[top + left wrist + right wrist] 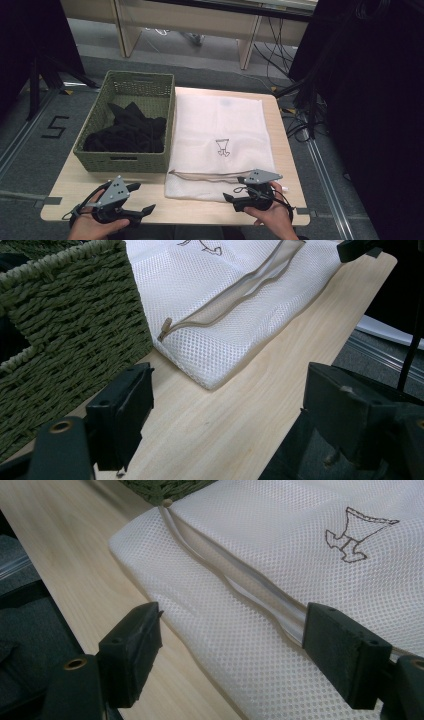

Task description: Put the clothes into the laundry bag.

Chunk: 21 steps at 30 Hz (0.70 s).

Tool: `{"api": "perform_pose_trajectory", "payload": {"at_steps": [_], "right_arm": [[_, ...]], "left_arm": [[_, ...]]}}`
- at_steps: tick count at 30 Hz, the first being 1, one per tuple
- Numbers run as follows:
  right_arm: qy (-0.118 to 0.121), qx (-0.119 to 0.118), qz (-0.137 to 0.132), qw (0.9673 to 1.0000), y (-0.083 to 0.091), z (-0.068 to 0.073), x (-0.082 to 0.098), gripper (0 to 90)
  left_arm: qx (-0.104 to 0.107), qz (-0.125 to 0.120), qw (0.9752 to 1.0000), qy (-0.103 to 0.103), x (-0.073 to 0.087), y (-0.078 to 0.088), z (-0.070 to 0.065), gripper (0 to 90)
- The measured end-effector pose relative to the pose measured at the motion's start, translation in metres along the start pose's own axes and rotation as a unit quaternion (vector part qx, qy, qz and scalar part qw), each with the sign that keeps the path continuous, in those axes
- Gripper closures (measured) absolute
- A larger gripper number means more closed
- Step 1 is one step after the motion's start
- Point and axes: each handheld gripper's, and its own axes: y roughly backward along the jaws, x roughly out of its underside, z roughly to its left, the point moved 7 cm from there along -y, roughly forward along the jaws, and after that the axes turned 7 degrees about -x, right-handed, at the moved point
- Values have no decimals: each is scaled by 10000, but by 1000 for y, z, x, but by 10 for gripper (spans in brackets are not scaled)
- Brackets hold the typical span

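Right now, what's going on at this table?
A person holds a tool in each hand at the near edge of the wooden table. The left tool is open over bare wood, in front of the green woven basket holding dark clothes. The right tool is open at the near end of the white mesh laundry bag, its jaws either side of the bag's zipper, gripping nothing. The zipper looks partly open.

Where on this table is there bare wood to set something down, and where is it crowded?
Bare wood: the front strip of the table before the basket and mesh bag, between the left claw and right claw; a narrow margin right of the bag. Crowded: basket and bag lie side by side, filling the rest.
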Motion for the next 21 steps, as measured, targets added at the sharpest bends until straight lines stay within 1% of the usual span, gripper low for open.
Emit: {"api": "perform_pose_trajectory", "payload": {"at_steps": [15, 21], "right_arm": [[26, 13, 51, 10000, -1, 0, 1, 248], [86, 50, 83, 9999, -1, -2, 1, 252]], "left_arm": [[-5, 7, 10000, -11, 0, 0, 0, 200], [-7, 10, 10000, -15, 0, 0, 0, 200]]}}
